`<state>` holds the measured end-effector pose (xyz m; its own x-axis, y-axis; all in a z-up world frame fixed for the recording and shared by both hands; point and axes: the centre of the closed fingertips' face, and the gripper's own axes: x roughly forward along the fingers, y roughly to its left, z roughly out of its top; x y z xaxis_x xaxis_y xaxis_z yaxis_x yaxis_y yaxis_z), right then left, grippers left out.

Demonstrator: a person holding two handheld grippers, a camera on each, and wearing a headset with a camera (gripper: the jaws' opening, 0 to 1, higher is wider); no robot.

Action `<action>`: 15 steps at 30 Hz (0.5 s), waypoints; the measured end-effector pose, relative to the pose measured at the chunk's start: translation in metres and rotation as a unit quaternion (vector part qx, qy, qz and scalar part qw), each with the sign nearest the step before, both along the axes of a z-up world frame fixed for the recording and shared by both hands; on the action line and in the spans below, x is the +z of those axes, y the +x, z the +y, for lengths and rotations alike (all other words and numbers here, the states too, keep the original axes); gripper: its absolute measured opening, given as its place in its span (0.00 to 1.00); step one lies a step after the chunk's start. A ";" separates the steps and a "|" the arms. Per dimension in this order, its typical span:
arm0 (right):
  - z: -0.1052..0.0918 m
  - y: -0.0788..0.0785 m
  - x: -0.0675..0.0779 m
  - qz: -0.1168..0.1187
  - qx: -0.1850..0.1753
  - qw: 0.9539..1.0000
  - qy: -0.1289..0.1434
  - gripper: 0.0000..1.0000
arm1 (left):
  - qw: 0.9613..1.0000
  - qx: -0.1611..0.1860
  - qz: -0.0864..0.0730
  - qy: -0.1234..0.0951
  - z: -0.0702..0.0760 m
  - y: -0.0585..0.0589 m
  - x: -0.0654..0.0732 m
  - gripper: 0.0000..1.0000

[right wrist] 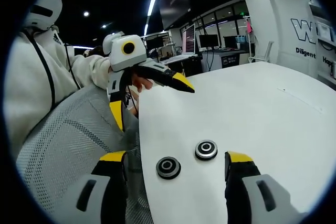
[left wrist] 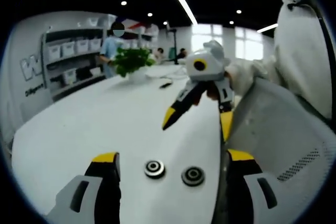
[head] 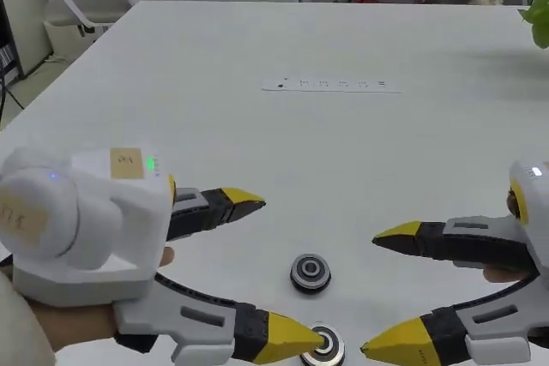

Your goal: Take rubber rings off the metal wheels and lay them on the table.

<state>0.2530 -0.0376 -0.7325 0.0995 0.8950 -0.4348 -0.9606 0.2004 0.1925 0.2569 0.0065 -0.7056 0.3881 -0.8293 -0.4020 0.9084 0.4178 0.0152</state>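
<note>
Between the two grippers, head view: wheel (head: 310, 272), metal, with a dark rubber ring (head: 294, 273) round its rim, flat on the white table (head: 343, 143). Second wheel (head: 333, 349): just beside the first, partly hidden behind the lower jaw tip of the left gripper (head: 292, 272). Left gripper: jaws spread wide, nothing held, first wheel just off the gap between its tips. Right gripper (head: 370, 294): jaws likewise wide apart, empty, tips pointing toward the left gripper's, both wheels near them. Power strip (head: 330, 85): well beyond both tools, flat on the table.

Left gripper view: own jaws rise wide apart at either side, gripping nothing. Wheel (left wrist: 154, 168) and second wheel (left wrist: 192, 176): side by side just ahead of the tips, between the jaws, touched by neither; second wheel nearer the right-hand jaw and the table edge. Right gripper (left wrist: 195, 132): beyond the wheels, facing back, jaws parted. Potted plant (left wrist: 131, 60): far down the table.

Right gripper view: own jaws wide apart, empty. Wheel (right wrist: 206, 149) and second wheel (right wrist: 168, 167): just ahead between the tips, clear of both; second wheel nearer the left-hand jaw and the table edge. Left gripper (right wrist: 154, 106): beyond the wheels, jaws parted, nothing in them. Mesh chair back (right wrist: 73, 140): off the table edge, beside the left-hand jaw.
</note>
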 end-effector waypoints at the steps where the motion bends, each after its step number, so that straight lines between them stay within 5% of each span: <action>1: 0.000 0.000 -0.001 0.000 0.001 1.000 0.000 0.70 | 1.000 -0.002 0.000 -0.001 -0.001 -0.001 -0.001 0.82; 5: 0.001 -0.001 -0.007 0.005 0.004 1.000 0.000 0.68 | 1.000 -0.002 0.002 -0.005 -0.003 -0.001 -0.003 0.81; 10: 0.001 -0.005 -0.012 0.012 0.012 1.000 -0.002 0.63 | 1.000 -0.004 -0.019 0.006 -0.004 0.002 -0.006 0.81; 15: 0.001 -0.006 -0.016 0.023 0.014 1.000 -0.004 0.61 | 1.000 -0.004 -0.014 0.003 -0.005 0.002 -0.009 0.78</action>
<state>0.2471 -0.0368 -0.7489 0.0544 0.8941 -0.4446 -0.9561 0.1749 0.2349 0.2593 0.0017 -0.7144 0.3928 -0.8304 -0.3952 0.9109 0.4102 0.0436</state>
